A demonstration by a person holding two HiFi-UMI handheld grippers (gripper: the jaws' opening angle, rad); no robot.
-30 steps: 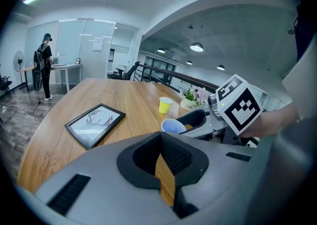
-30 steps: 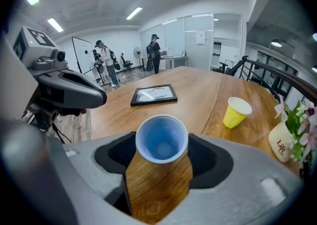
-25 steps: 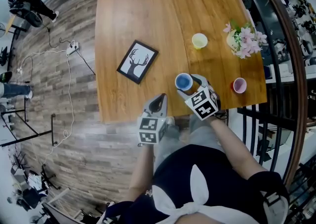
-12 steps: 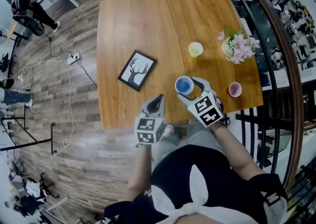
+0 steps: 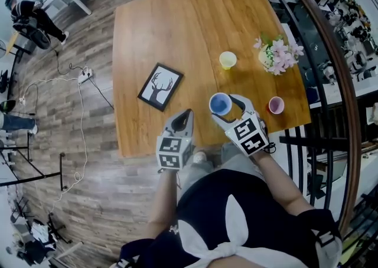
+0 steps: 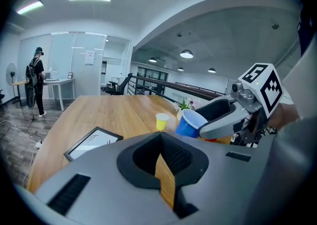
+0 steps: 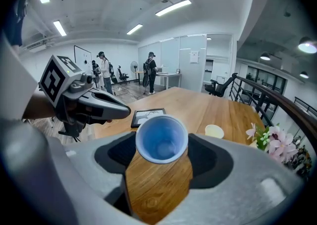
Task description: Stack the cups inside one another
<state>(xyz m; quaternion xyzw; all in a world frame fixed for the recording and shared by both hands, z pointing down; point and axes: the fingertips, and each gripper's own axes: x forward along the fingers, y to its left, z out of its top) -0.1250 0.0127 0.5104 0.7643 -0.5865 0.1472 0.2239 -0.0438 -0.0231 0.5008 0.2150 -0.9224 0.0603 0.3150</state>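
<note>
My right gripper (image 5: 224,106) is shut on a blue cup (image 5: 220,104) and holds it upright above the near part of the wooden table (image 5: 153,36). The right gripper view looks into the empty blue cup (image 7: 162,138) between the jaws. A yellow cup (image 5: 228,59) stands further back, and a pink cup (image 5: 276,105) stands near the table's right edge. My left gripper (image 5: 183,118) hovers shut over the near edge, left of the blue cup, with nothing in it. From the left gripper view the blue cup (image 6: 190,124) shows in the other gripper's jaws.
A framed deer picture (image 5: 160,87) lies on the table's left half. A pot of pink flowers (image 5: 274,55) stands at the right, beside the yellow cup. A black railing (image 5: 322,84) runs along the table's right side. People stand far off on the wooden floor.
My right gripper has risen with the blue cup in it. The left gripper has risen a little too and stays shut.
</note>
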